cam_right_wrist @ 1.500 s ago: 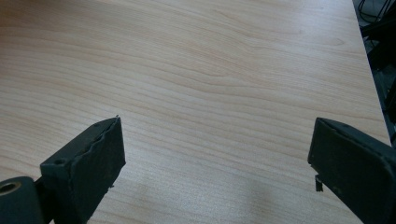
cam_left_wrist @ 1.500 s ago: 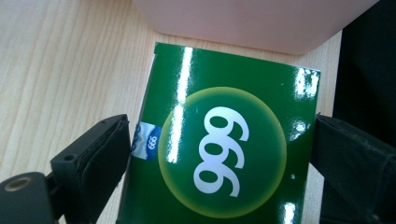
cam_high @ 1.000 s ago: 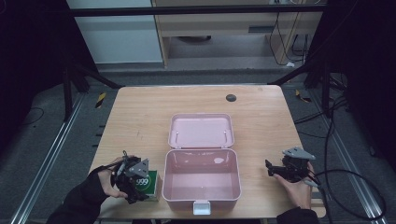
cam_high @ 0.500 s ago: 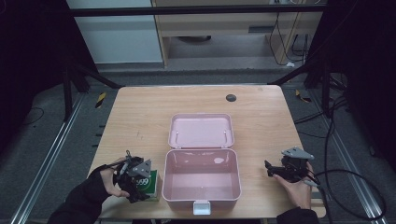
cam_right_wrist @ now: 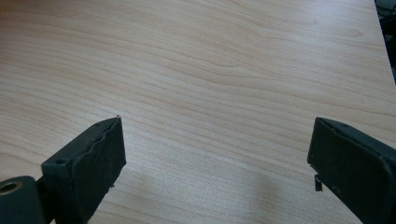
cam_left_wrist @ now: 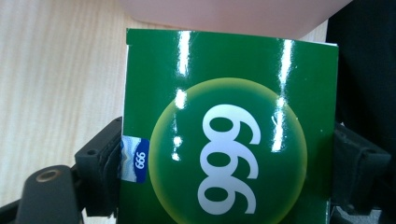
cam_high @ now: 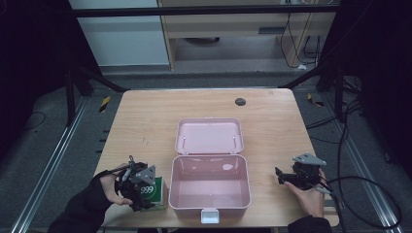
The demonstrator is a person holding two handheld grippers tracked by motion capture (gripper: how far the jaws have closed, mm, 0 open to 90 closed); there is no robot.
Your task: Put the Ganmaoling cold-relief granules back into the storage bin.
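My left gripper (cam_high: 145,193) has just been closing, jaws flank the green 999 box (cam_left_wrist: 231,135), so I'd squeeze squarely before lifting into the pink case (cam_high: 210,209); right gripper (cam_high: 281,175) wide, empty.

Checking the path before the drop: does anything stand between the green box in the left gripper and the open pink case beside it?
Nothing visible does. The green box, between the closing jaws of the left gripper, sits right beside the pink case, whose lid is folded back, leaving the tray open.
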